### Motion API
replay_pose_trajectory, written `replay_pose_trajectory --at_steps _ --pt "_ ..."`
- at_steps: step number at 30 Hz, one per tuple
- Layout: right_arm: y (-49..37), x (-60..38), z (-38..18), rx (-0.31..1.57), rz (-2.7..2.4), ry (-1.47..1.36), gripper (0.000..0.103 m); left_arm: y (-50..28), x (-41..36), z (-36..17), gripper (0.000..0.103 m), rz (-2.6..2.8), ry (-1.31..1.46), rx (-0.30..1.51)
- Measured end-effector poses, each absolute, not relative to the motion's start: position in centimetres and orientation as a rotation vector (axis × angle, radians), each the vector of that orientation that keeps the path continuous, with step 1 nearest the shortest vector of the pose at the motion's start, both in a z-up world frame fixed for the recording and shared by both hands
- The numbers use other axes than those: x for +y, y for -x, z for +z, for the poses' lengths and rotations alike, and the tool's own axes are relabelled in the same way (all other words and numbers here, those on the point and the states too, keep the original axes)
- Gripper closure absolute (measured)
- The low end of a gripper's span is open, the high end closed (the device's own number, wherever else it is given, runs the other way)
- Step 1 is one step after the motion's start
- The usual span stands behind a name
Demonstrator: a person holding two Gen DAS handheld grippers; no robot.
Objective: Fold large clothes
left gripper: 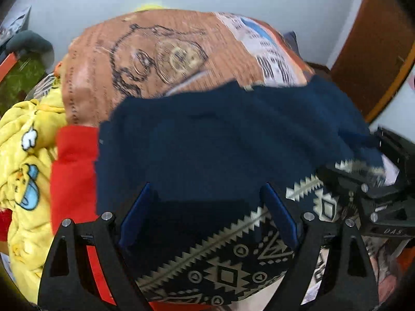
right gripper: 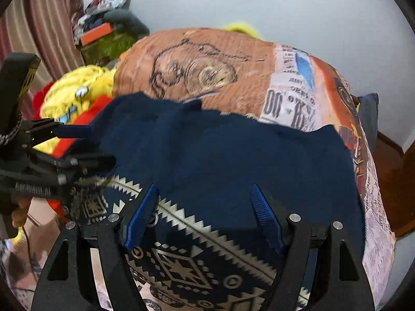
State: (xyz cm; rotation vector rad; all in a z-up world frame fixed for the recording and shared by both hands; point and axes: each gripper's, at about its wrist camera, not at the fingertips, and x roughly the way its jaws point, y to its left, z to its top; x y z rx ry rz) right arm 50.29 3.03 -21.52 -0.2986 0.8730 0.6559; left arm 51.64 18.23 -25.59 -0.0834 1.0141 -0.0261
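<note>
Both grippers, left (left gripper: 207, 215) and right (right gripper: 205, 215), hovered with fingers wide, gripping nothing, above a navy patterned sweater (right gripper: 220, 160) spread on the bed (right gripper: 233, 59); a clean fold likely required pinching matching hem corners together.

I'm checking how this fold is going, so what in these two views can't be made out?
- Navy garment, both views: its near hem is cut off by the bottom edge and the gripper frames, so its overall shape is unclear.
- Bedspread: its print is motion-blurred and its near part lies under the garment.
- Right gripper, left wrist view: blurred; contact with the patterned band unclear.
- Yellow fleece: cut off at the left edge.
</note>
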Motion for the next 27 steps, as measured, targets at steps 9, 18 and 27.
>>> replay_pose_trajectory --at_steps 9,18,27 --pt "-50.1 1.0 -22.4 0.880 0.652 0.247 0.017 -49.1 19.5 -27.9 0.011 0.041 0.042 0.976" --pt "-50.1 -2.6 -22.8 0.886 0.580 0.215 0.011 -44.8 24.5 -30.3 0.011 0.197 0.055 1.017" --pt "-50.1 -7.8 -22.9 0.910 0.447 0.208 0.010 -42.2 24.4 -29.6 0.011 0.275 -0.009 0.974"
